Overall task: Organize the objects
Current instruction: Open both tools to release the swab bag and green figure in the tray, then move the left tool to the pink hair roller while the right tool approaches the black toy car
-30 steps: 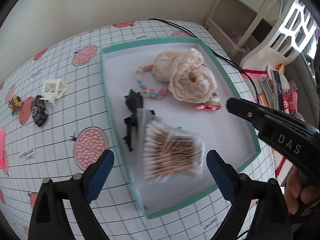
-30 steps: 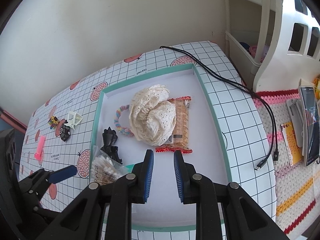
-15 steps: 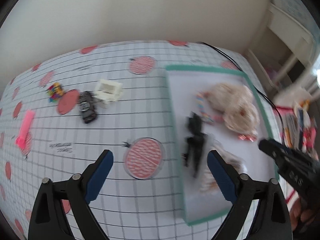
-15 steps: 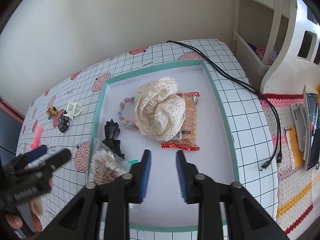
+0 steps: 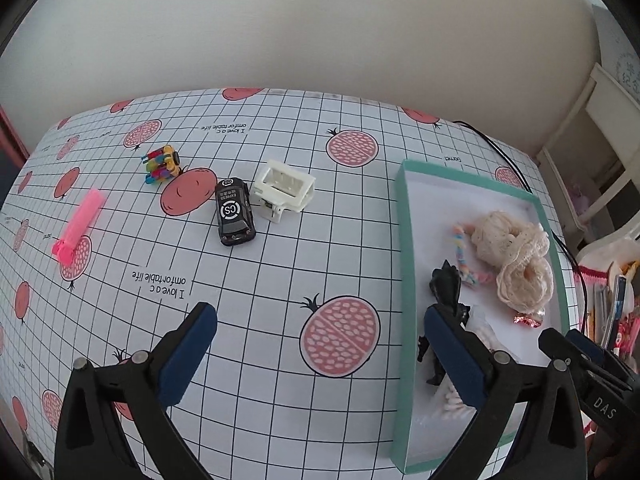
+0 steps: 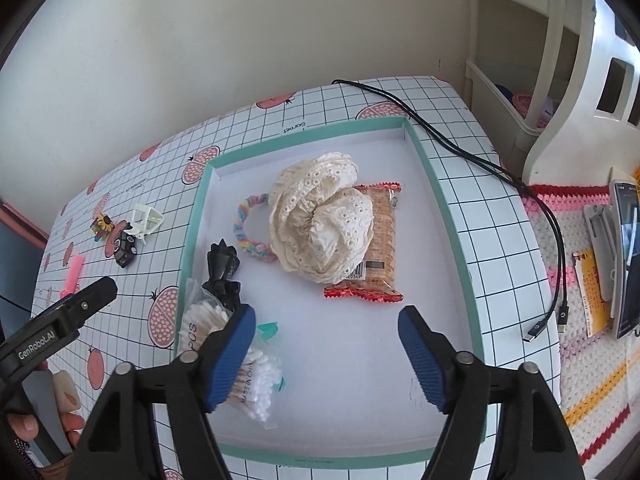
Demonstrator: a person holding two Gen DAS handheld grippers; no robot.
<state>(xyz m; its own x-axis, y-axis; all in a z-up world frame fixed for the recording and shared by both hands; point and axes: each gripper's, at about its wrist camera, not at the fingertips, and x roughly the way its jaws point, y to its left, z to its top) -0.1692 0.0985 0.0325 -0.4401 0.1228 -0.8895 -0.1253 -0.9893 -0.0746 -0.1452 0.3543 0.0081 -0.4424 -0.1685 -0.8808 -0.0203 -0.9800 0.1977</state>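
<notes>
- Blue-padded left tongs (image 5: pixel 320 344) spread wide and empty, hovering over bare tablecloth, just left of the tray's wall.
- Right tongs (image 6: pixel 326 354) also spread, pinching nothing, poised above the near white floor of the teal tray (image 6: pixel 448 216).
- Already in the tray, near to far: cotton-swab bag (image 6: pixel 224 352), black clip (image 6: pixel 224 270), snack packet (image 6: pixel 376 248), cream lace cloth (image 6: pixel 320 228), pastel hair tie (image 6: pixel 248 220). Judged roughly half done.
- Left out on the table (image 5: pixel 280 280), well apart from the tray: black toy car (image 5: pixel 234 210) touching or just beside the white plastic piece (image 5: pixel 286 188); farther left the pink tube (image 5: pixel 80 220); farthest, a small multicoloured item (image 5: pixel 162 162).
- Left tongs face that group, so the car or white piece looks the likely next pick; a guess only.
- Hard to make out: swab bag mostly hidden behind the left tongs' right finger in the left view; snack packet half buried under the lace; the multicoloured item too small to identify; whether the black clip is one piece or two, cannot tell.
- Black cable (image 6: pixel 460 148) trails along the table's far right edge, off-task.
</notes>
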